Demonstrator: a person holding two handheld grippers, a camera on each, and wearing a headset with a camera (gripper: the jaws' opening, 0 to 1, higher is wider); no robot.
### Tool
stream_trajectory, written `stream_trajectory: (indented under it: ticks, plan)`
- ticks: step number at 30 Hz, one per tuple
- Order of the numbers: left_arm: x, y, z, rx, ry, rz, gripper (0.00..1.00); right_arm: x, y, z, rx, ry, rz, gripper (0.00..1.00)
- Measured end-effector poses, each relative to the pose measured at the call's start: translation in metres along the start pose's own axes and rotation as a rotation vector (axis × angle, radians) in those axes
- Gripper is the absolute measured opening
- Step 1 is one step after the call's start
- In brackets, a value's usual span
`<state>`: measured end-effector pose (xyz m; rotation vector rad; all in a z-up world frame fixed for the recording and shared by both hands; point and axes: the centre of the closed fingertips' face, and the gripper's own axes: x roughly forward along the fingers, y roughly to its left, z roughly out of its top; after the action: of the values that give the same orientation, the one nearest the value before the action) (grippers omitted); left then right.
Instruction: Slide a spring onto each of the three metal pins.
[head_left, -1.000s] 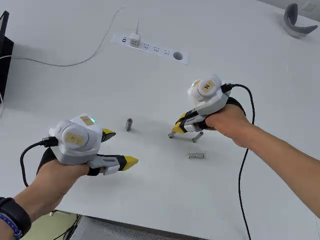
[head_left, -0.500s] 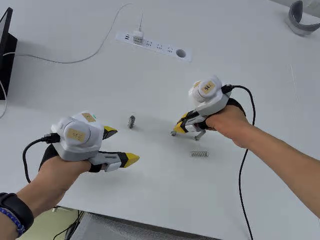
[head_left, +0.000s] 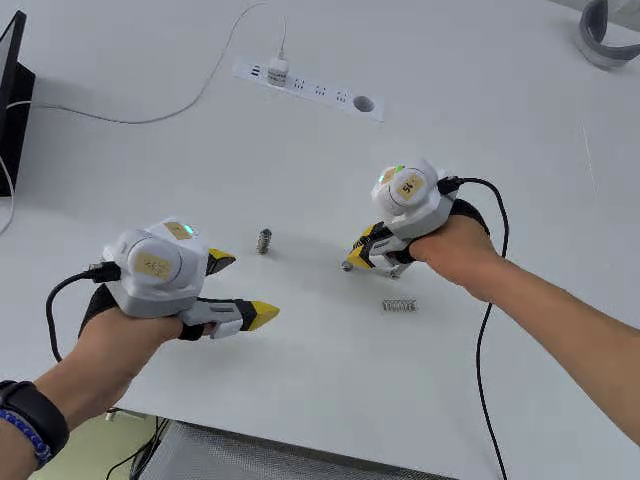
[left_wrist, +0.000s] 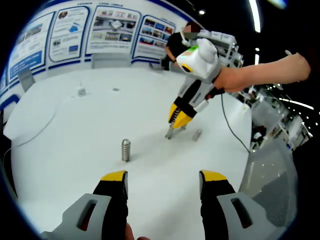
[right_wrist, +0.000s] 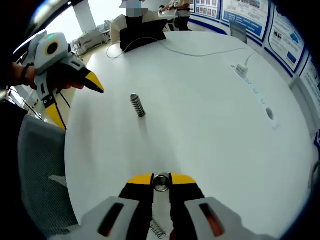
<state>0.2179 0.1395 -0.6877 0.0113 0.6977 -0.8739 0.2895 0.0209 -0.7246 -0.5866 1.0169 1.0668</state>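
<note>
Right gripper (head_left: 356, 258) is clamped on a bare pin (right_wrist: 161, 182), with a loose spring (head_left: 398, 305) lying just beside it. Left gripper (left_wrist: 164, 176) hangs spread wide, empty, and the sprung pin (left_wrist: 125, 149) stands upright ahead of it.

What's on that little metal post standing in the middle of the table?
A spring is slid over the pin. Its coils cover the shaft; only the top shows.
</note>
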Motion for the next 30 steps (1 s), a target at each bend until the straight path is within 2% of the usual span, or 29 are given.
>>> stream_trajectory:
  ticks: [15, 30]
  plan:
    - [0.000, -0.001, -0.002, -0.003, 0.002, -0.001, 0.58, 0.005, -0.001, -0.003, -0.009, -0.012, -0.018, 0.13]
    - [0.000, -0.001, -0.003, -0.001, 0.006, -0.004, 0.58, 0.022, -0.002, -0.015, 0.015, 0.002, -0.009, 0.13]
